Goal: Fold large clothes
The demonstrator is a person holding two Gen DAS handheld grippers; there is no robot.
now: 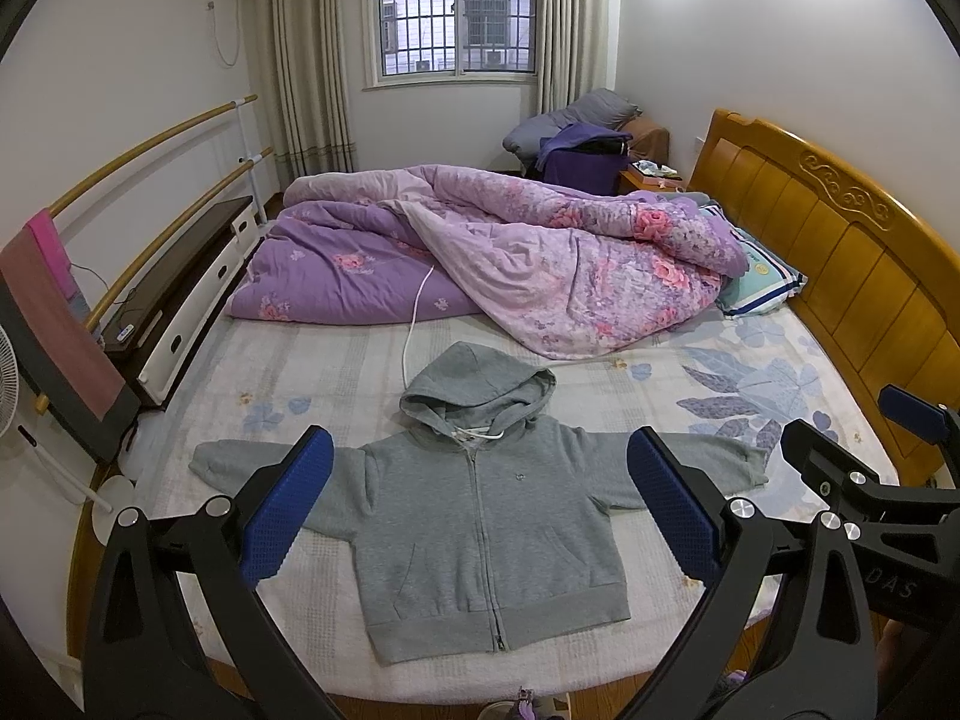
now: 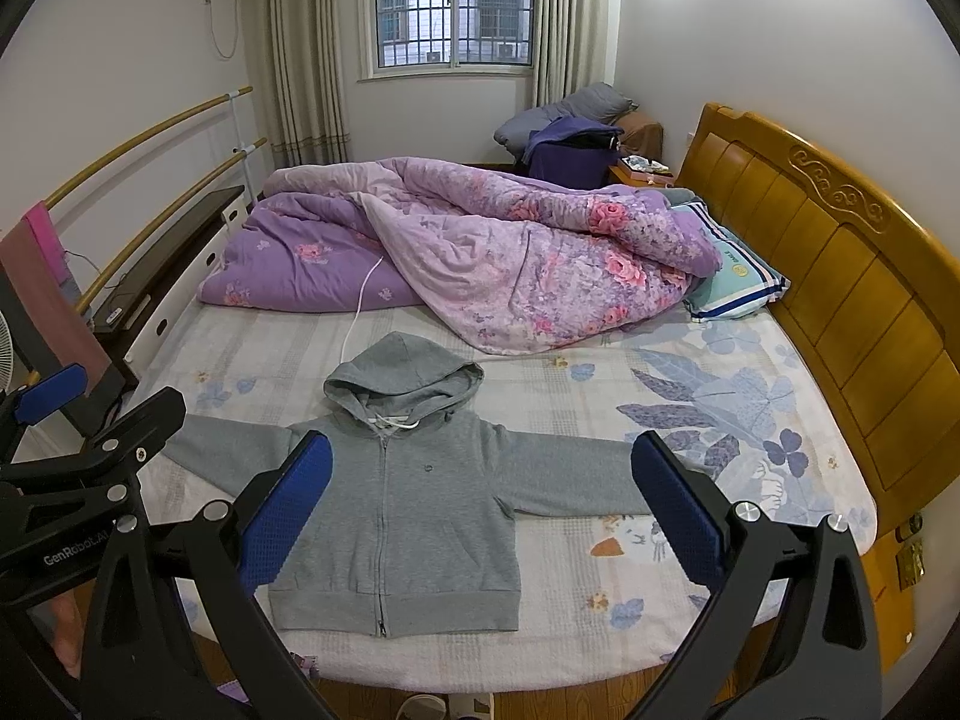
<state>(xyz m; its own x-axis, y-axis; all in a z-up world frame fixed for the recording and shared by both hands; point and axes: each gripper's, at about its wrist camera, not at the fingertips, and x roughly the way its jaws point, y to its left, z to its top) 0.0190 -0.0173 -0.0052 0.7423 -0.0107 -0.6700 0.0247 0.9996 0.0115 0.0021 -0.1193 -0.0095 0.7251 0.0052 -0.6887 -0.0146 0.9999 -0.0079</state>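
Observation:
A grey zip-up hoodie (image 1: 480,534) lies flat, face up, on the near part of the bed (image 1: 336,372), zipped, sleeves spread out to both sides, hood pointing away. It also shows in the right wrist view (image 2: 408,516). My left gripper (image 1: 480,480) is open and empty, held above the near edge of the bed over the hoodie. My right gripper (image 2: 480,480) is open and empty, a little to the right of the left one, over the hoodie's right side. The right gripper also shows in the left wrist view (image 1: 870,438), and the left gripper shows in the right wrist view (image 2: 102,396).
A rumpled purple floral quilt (image 1: 492,258) covers the far half of the bed, with a white cable (image 1: 414,324) running down toward the hood. A pillow (image 1: 762,282) lies by the wooden headboard (image 1: 840,252) on the right. A low cabinet (image 1: 180,300) and a fan (image 1: 9,390) stand on the left.

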